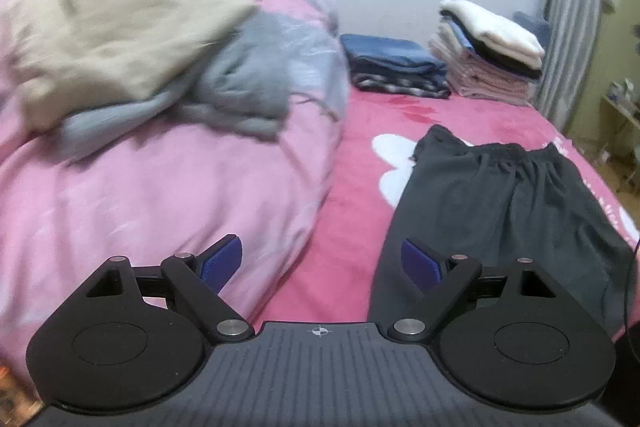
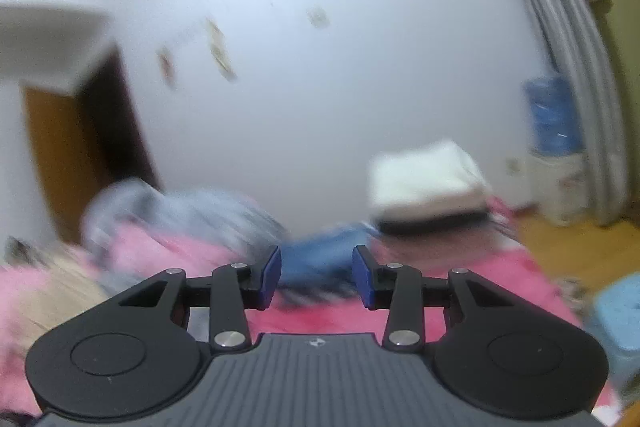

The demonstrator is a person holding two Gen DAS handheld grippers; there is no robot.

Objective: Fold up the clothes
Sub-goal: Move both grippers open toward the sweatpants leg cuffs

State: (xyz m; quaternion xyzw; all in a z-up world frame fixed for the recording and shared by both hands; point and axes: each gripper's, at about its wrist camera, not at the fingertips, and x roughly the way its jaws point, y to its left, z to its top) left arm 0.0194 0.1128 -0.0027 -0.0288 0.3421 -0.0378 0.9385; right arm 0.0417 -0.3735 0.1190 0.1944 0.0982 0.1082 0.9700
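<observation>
- Left gripper (image 1: pixel 321 264): nearest the left wrist camera, jaws spread wide, nothing between them. It hangs low over the bed (image 1: pixel 352 155), between the duvet and the trousers.
- Trousers (image 1: pixel 516 199): dark, laid lengthwise on the pink bed to the right, waistband at the far end, legs running toward the camera. The near leg end passes under the right finger (image 1: pixel 420 264); contact cannot be confirmed.
- Duvet (image 1: pixel 160 187): pink, bulky, filling the left half of the view. A beige garment (image 1: pixel 116 39) and a grey garment (image 1: pixel 240 83) lie heaped on top, unfolded.
- Folded stack (image 1: pixel 486 51): far right by the wall, white piece on top. A blue stack (image 1: pixel 394 67) sits just left of it.
- Right gripper (image 2: pixel 317 277): raised and tipped toward the wall, jaws part open and narrower than the left, holding nothing. This view is blurred; the stacks show only as smears beyond it.
- Step in hand, by judgement: the trousers are spread flat and not yet folded; both grippers are free and appear to be setting up for the first fold.
- Next move, by judgement: each gripper needs to close on an edge at one end of the trousers, then carry it over the other end. The right gripper must first come down to the bed.
</observation>
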